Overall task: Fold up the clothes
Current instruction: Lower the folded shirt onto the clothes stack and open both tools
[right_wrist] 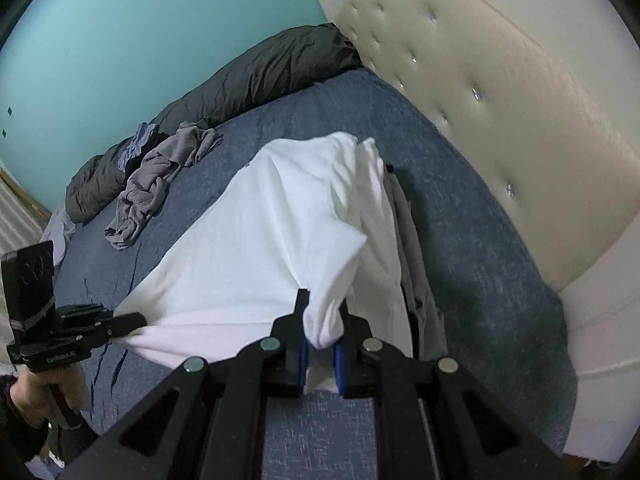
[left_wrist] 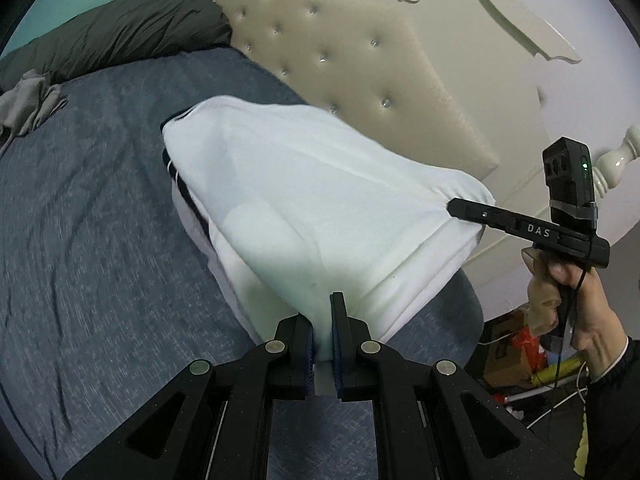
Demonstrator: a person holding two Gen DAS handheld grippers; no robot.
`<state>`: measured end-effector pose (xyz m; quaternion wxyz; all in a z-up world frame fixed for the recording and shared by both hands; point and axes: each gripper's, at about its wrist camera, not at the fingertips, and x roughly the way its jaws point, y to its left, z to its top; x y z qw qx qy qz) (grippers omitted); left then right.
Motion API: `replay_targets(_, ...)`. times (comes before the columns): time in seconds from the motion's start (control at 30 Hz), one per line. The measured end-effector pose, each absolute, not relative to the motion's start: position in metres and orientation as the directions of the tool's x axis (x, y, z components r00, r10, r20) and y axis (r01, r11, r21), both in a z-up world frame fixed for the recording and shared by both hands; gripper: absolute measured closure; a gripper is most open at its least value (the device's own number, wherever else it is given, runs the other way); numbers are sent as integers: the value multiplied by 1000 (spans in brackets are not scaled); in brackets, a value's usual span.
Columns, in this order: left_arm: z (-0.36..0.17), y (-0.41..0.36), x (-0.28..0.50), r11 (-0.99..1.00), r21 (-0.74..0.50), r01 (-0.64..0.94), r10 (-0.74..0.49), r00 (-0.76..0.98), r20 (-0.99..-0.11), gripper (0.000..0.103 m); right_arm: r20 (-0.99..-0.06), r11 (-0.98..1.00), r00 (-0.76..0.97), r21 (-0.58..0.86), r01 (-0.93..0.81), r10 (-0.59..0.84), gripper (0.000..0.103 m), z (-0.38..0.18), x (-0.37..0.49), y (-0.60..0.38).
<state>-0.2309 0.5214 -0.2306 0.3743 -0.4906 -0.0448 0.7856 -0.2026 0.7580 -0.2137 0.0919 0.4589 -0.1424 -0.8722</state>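
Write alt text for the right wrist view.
The right gripper and left gripper each pinch an edge of a white garment, holding it over a blue bed. A crumpled grey garment lies behind.

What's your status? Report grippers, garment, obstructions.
Left gripper and right gripper both shut on white garment, stretched above bed. Grey clothes lie clear at far side.

A garment (right_wrist: 280,232) hung stretched between the left gripper (right_wrist: 132,322) and right gripper (right_wrist: 322,320), above the bed (right_wrist: 480,240). Behind it lay 1 crumpled garment (right_wrist: 160,184), near the duvet (right_wrist: 240,84).
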Motion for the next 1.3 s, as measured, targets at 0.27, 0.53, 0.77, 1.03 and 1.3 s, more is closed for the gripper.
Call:
replay_targets(0.27, -250, 520, -221, -733, -429, -528, 615, -246, -749, 95, -760, -921, -566, 390, -6, -318, 93, -242, -181, 762)
replay_targets(0.53, -250, 512, -214, -734, -402, -548, 603, -252, -757, 92, -763, -926, -594, 369, -74, -256, 82, -252, -160, 778)
replay_targets(0.77, -217, 510, -221, -742, -334, -581, 598, -349, -722, 91, -671, -958, -721, 284, -35, -173, 81, -212, -151, 774)
replay_targets(1.03, -235, 525, -220, -729, -306, -613, 582, -318, -749, 91, -714, -954, -676, 294, -54, -182, 84, -242, -151, 772)
replay_targets(1.3, -253, 521, -217, -725, -306, -616, 575, -298, -762, 91, -731, -946, -654, 316, -73, -194, 84, -262, -152, 773)
